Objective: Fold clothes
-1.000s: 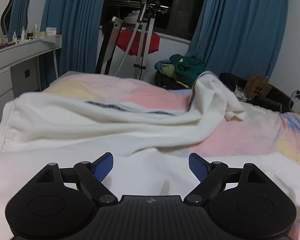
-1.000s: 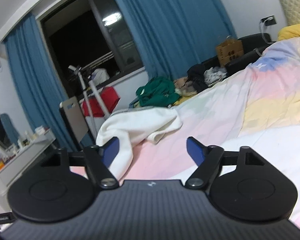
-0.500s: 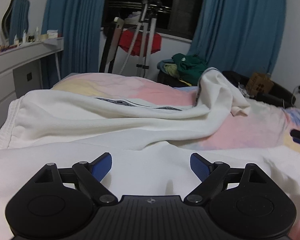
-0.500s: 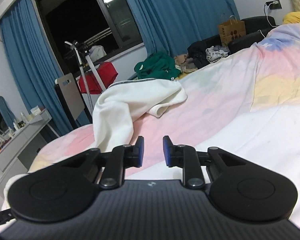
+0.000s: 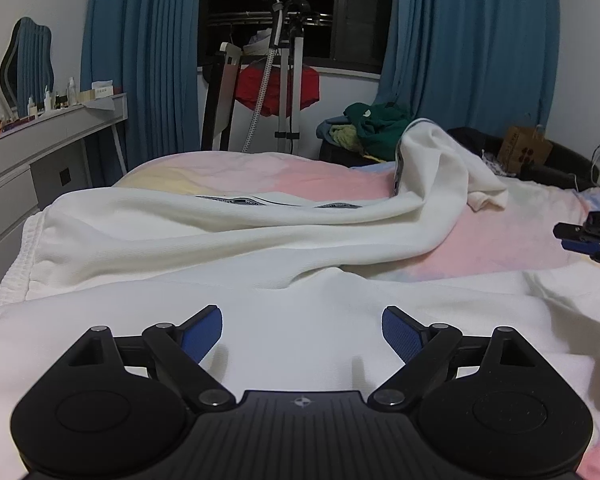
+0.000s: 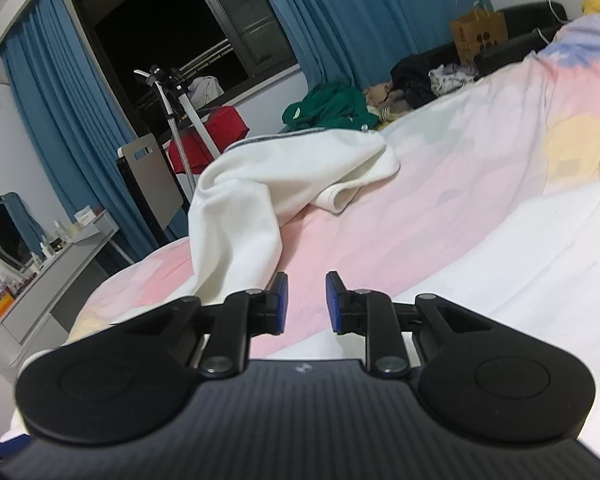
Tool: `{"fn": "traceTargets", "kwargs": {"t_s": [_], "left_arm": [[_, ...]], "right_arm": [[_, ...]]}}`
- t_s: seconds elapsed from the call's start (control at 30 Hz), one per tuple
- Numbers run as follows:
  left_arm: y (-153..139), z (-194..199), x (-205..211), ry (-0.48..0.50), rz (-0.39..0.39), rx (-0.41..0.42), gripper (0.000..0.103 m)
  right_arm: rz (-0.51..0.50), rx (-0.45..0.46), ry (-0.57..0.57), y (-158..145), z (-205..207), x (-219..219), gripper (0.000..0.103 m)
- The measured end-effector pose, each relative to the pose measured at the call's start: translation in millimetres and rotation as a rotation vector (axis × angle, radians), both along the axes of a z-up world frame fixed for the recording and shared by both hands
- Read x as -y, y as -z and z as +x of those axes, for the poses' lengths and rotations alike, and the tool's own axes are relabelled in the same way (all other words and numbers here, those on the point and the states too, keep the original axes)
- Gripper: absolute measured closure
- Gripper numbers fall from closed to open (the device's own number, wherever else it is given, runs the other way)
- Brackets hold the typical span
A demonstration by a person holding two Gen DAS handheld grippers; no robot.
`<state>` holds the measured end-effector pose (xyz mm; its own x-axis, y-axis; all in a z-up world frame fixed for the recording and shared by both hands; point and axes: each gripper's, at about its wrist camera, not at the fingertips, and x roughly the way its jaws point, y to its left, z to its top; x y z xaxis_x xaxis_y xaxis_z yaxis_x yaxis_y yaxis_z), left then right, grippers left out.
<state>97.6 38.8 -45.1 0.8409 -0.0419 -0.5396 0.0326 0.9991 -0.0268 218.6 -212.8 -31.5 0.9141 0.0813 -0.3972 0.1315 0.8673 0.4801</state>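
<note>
**One white garment, two grippers over the bed**

One cream-white knit garment (image 5: 228,240) lies spread across the pastel pink-and-yellow bedsheet (image 5: 500,240), one sleeve bunched toward the far edge. The left gripper (image 5: 302,332) hovers over it, jaws spread wide, holding nothing. The right gripper (image 6: 306,300), wide a second ago, has narrowed to a small empty gap.

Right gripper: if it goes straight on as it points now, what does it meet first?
Probably the pink bedsheet just ahead of the right gripper; the white garment lies slightly left of that line. Depth is unclear.
</note>
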Motion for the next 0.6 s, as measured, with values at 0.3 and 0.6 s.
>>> {"fn": "traceTargets", "kwargs": {"t_s": [0.3, 0.6], "left_arm": [[11, 11, 9, -0.006, 0.017, 0.013, 0.014], [24, 41, 8, -0.027, 0.021, 0.018, 0.014]], "right_arm": [[0.214, -0.030, 0.056, 34, 35, 37, 0.078], [0.515, -0.022, 0.086, 76, 112, 84, 0.045]]}}
